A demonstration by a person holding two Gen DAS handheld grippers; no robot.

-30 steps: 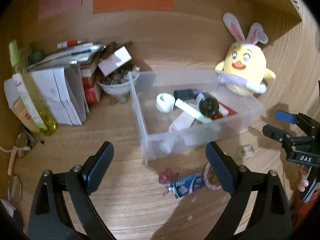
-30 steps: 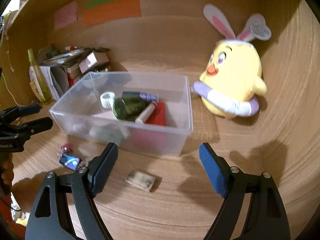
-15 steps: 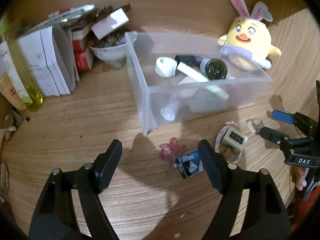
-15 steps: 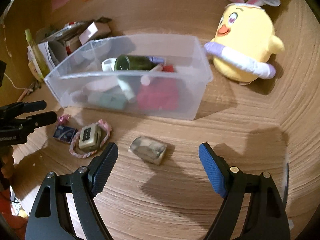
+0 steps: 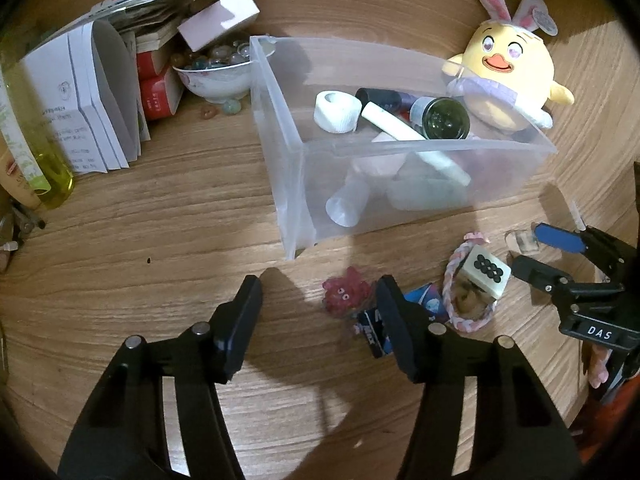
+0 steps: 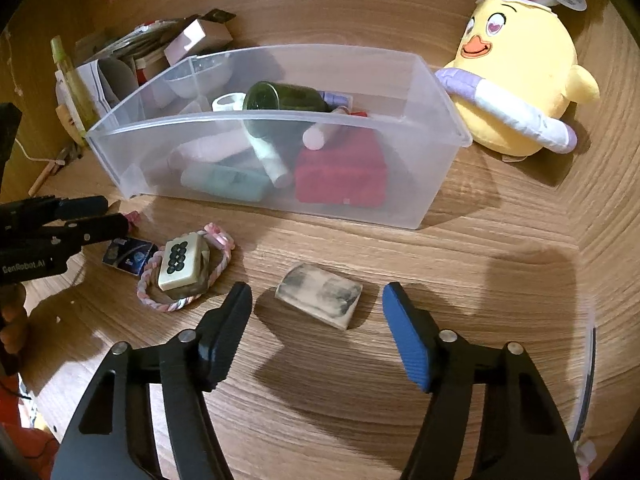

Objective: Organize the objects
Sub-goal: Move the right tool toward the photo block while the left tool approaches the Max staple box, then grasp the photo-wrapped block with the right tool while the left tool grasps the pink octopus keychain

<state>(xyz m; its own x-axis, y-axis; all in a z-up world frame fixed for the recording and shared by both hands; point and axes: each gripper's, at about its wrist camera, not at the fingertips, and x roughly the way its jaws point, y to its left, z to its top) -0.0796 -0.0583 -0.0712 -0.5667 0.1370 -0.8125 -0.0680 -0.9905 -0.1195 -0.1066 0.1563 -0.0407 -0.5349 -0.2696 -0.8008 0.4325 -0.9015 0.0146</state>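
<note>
A clear plastic bin (image 5: 420, 148) (image 6: 436, 92) holds a green jar (image 6: 280, 98), tubes, a tape roll (image 5: 336, 111) and a red box (image 6: 340, 172). On the wooden desk before it lie a red toy (image 5: 345, 289), a blue packet (image 5: 424, 298) (image 6: 129, 255), a mahjong tile (image 5: 486, 270) (image 6: 181, 266) on a pink braided loop (image 6: 224, 240), and a smudged eraser block (image 6: 320, 294). My left gripper (image 5: 318, 320) is open just above the red toy. My right gripper (image 6: 318, 334) is open, straddling the eraser from the near side.
A yellow chick plush (image 5: 508, 76) (image 6: 516, 80) sits right of the bin. Folded papers (image 5: 92, 100), red boxes, a bowl of beads (image 5: 216, 70) and a yellow bottle (image 5: 44, 160) crowd the left back. The desk wall rises behind.
Both grippers have dropped lower and tilted down toward the desk. The left has closed in on the red toy and packet, the right on the eraser block.
</note>
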